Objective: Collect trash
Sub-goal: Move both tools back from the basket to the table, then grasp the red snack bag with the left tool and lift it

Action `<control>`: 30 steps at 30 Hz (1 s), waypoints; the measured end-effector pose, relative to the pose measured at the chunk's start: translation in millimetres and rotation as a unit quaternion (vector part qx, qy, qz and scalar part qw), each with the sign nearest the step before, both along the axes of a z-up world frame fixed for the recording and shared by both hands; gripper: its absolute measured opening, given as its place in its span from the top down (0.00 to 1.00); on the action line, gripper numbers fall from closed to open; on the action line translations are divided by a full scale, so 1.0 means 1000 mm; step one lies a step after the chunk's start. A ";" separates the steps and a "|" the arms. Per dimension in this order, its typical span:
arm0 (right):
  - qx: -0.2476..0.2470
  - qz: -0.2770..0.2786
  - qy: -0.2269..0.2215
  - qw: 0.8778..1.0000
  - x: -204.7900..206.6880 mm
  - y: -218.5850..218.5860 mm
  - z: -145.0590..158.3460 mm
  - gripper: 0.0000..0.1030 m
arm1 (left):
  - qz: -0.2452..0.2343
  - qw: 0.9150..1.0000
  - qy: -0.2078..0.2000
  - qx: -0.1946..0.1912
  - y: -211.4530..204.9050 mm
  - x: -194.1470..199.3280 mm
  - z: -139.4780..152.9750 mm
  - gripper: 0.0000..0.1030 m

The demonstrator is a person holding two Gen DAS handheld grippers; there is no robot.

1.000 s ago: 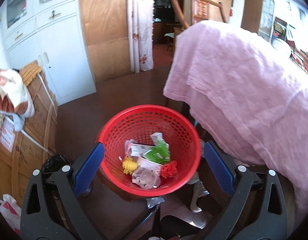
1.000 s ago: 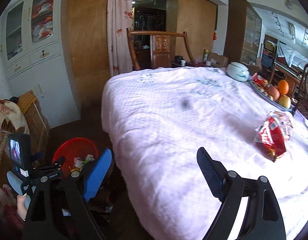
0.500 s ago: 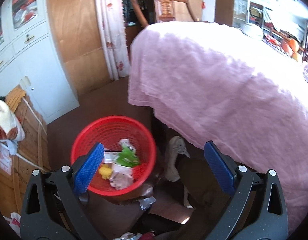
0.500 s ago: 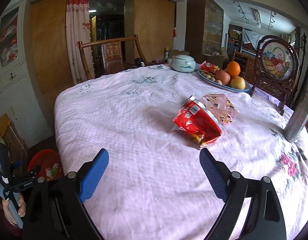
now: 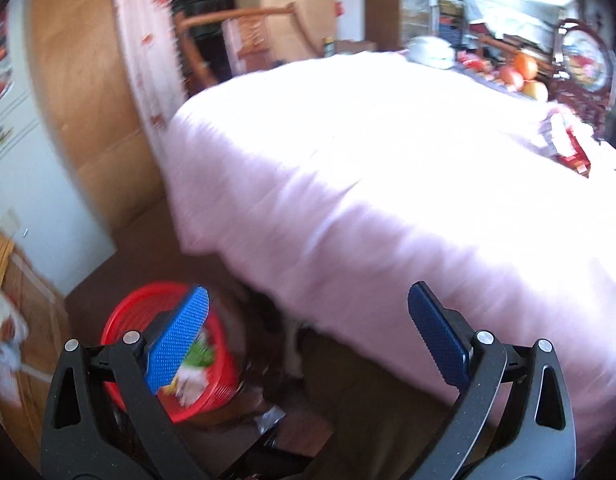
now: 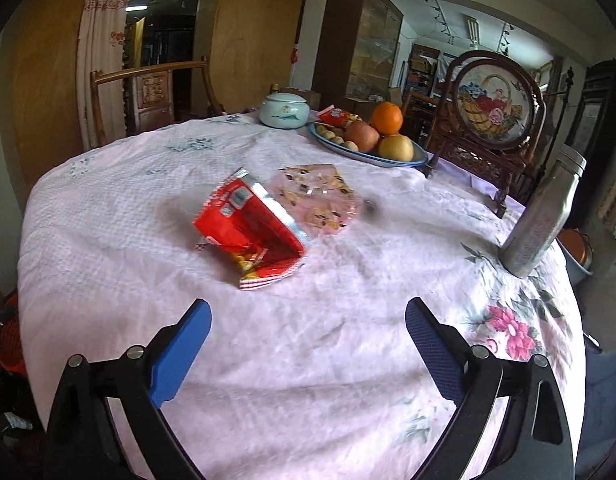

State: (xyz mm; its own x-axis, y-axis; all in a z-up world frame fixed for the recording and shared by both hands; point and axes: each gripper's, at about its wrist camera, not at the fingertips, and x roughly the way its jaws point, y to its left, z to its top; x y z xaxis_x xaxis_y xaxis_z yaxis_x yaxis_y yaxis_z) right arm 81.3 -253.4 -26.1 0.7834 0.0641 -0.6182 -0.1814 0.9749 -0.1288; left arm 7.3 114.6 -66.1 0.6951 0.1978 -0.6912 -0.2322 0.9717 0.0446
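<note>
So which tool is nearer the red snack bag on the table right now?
Right. The right tool hangs open over the tablecloth just short of the red snack bag. The left tool is down off the table's edge by the red basket.

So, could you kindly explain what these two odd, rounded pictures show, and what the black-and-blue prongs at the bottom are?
There is no robot here: a person carries a hand-held claw in each hand, each with a wide-angle camera looking along its two fingers. One picture comes from the left claw, the other from the right claw. Both are empty; the left stands open, and the right's jaws are opening with nothing between them. The right view shows a table under a pink cloth with a red snack bag and a clear wrapper lying on it, plus a fruit plate, a lidded jar and a metal flask. The blurred left view shows a red basket on the floor, already holding trash.
</note>
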 end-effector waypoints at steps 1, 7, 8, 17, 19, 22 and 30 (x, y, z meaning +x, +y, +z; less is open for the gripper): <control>0.006 -0.011 0.003 1.000 0.006 -0.009 -0.003 0.07 | -0.015 1.000 -0.005 0.000 -0.008 0.006 0.007 0.07; 0.071 -0.058 0.048 0.995 0.031 -0.051 -0.025 0.07 | -0.125 0.992 0.000 -0.013 -0.080 0.071 0.042 0.07; 0.086 -0.064 0.051 0.993 0.033 -0.056 -0.027 0.07 | -0.142 0.990 0.004 -0.019 -0.095 0.084 0.045 0.07; 0.116 -0.166 -0.013 0.979 0.030 -0.105 -0.010 0.07 | -0.238 0.969 0.039 -0.047 -0.229 0.170 0.051 0.06; 0.144 -0.189 -0.019 0.971 0.029 -0.122 -0.008 0.07 | -0.243 0.968 0.046 -0.046 -0.254 0.192 0.050 0.06; 0.180 -0.205 -0.005 0.962 0.034 -0.138 -0.014 0.07 | -0.211 0.975 0.054 -0.033 -0.273 0.223 0.043 0.06; 0.169 -0.189 0.008 0.967 0.037 -0.126 -0.020 0.07 | -0.172 0.981 0.084 0.019 -0.241 0.218 0.021 0.06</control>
